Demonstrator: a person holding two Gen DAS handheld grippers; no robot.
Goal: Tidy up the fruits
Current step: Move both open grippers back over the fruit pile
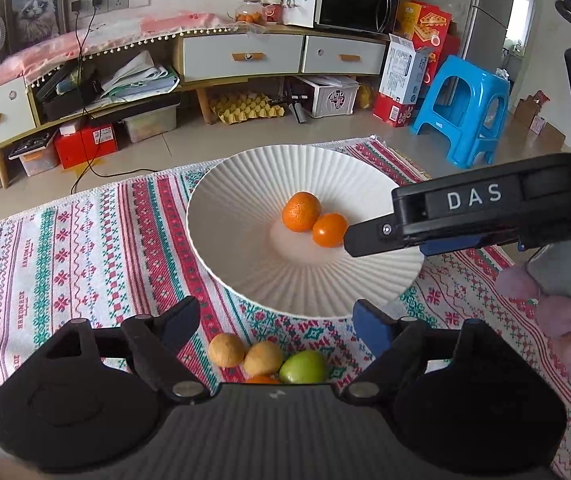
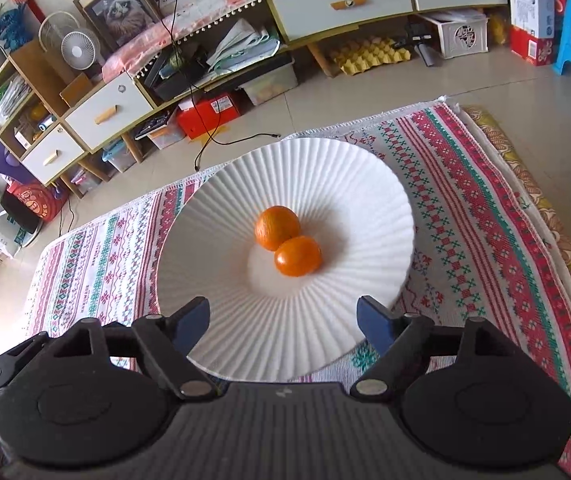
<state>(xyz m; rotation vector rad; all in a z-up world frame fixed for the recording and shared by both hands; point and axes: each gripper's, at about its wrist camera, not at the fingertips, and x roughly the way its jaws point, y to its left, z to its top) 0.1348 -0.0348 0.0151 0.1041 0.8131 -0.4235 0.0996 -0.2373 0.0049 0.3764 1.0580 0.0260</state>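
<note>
A white ribbed plate (image 1: 245, 184) (image 2: 325, 168) sits on a patterned cloth and holds two oranges (image 1: 301, 212) (image 1: 329, 230), touching each other; they also show in the right wrist view (image 2: 277, 227) (image 2: 297, 256). My left gripper (image 1: 275, 320) is open and empty, above two yellowish fruits (image 1: 226, 350) (image 1: 263, 358), a green fruit (image 1: 304, 367) and an orange one (image 1: 263, 379) mostly hidden by the gripper body. My right gripper (image 2: 283, 316) is open and empty over the plate's near rim. It also shows in the left wrist view (image 1: 365, 238), reaching in from the right beside the oranges.
The patterned cloth (image 1: 85, 248) (image 2: 485, 208) covers the table, whose far edge lies just behind the plate. Beyond are a low cabinet (image 1: 245, 56), a blue stool (image 1: 461, 108) and boxes on the floor.
</note>
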